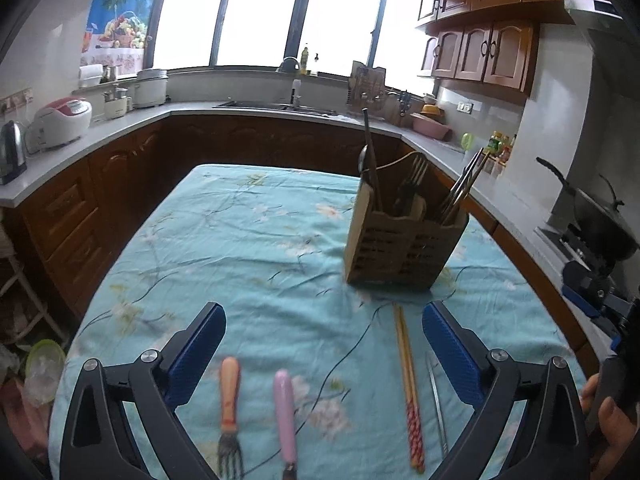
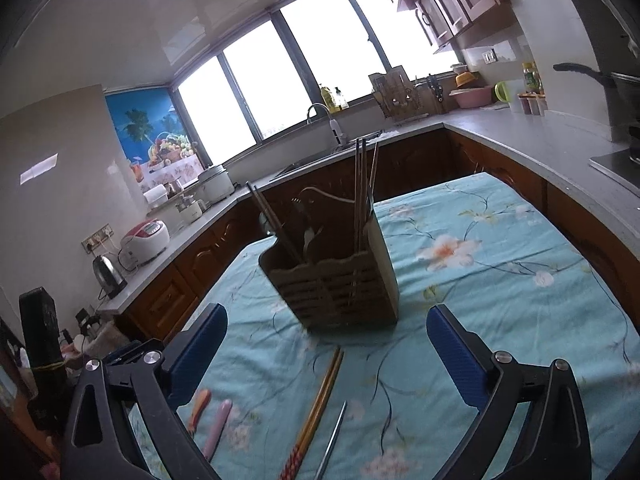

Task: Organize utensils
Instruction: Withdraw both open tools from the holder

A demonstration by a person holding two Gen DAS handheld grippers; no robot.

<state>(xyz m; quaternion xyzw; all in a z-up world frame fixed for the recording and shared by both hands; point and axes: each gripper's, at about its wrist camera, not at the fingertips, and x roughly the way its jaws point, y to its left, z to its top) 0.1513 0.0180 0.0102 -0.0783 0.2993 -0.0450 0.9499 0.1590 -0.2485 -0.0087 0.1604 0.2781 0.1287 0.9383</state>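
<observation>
A brown slatted utensil holder (image 1: 402,240) stands on the table with forks, chopsticks and a dark utensil in it; it also shows in the right wrist view (image 2: 340,288). On the cloth near me lie an orange-handled fork (image 1: 230,408), a pink-handled utensil (image 1: 285,412), a pair of wooden chopsticks with red patterned ends (image 1: 408,384) and a thin metal piece (image 1: 437,404). My left gripper (image 1: 322,340) is open and empty above them. My right gripper (image 2: 326,344) is open and empty, short of the holder, over the chopsticks (image 2: 320,396).
The table wears a light blue flowered cloth (image 1: 256,240). Kitchen counters (image 1: 100,128) with appliances run along three sides. A black pan (image 1: 592,216) sits on the stove at the right. The right gripper's body (image 1: 600,292) shows at the right edge.
</observation>
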